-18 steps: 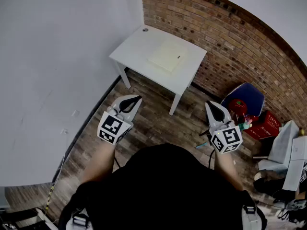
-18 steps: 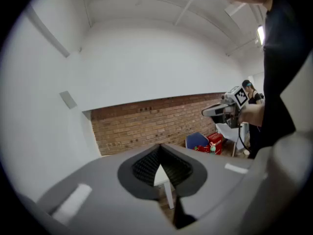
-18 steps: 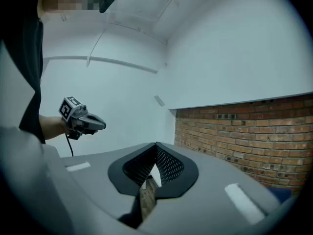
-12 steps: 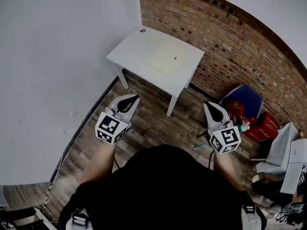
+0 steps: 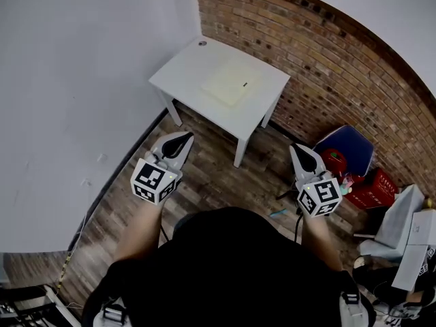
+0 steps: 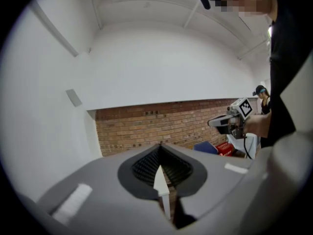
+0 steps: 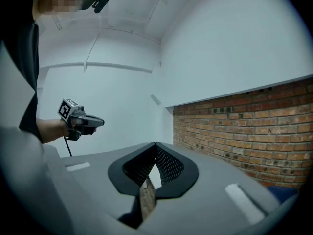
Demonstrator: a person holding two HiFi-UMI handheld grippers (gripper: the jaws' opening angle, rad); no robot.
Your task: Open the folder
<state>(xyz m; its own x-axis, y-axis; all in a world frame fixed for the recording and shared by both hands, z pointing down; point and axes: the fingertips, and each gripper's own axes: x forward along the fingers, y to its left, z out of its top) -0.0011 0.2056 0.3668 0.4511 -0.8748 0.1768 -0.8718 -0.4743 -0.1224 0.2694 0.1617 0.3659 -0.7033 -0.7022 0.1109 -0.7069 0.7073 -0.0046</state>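
Arms forward, left gripper (image 5: 184,137) closed, right gripper (image 5: 298,149) closed, near level

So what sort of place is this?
Probably a sparse studio or test room, not a home: bare white walls meeting an exposed brick wall, a plank floor, one small white table holding a pale folder, and a red crate on the floor.

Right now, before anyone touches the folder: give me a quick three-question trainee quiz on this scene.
1. True or false: the folder lies closed on the white table.
2. The left tongs are: A) shut and empty, B) wide open, C) shut on the folder.
3. Fill in: the wall on the table's far side is made of ____.
Key: 1 true; 2 A; 3 brick.
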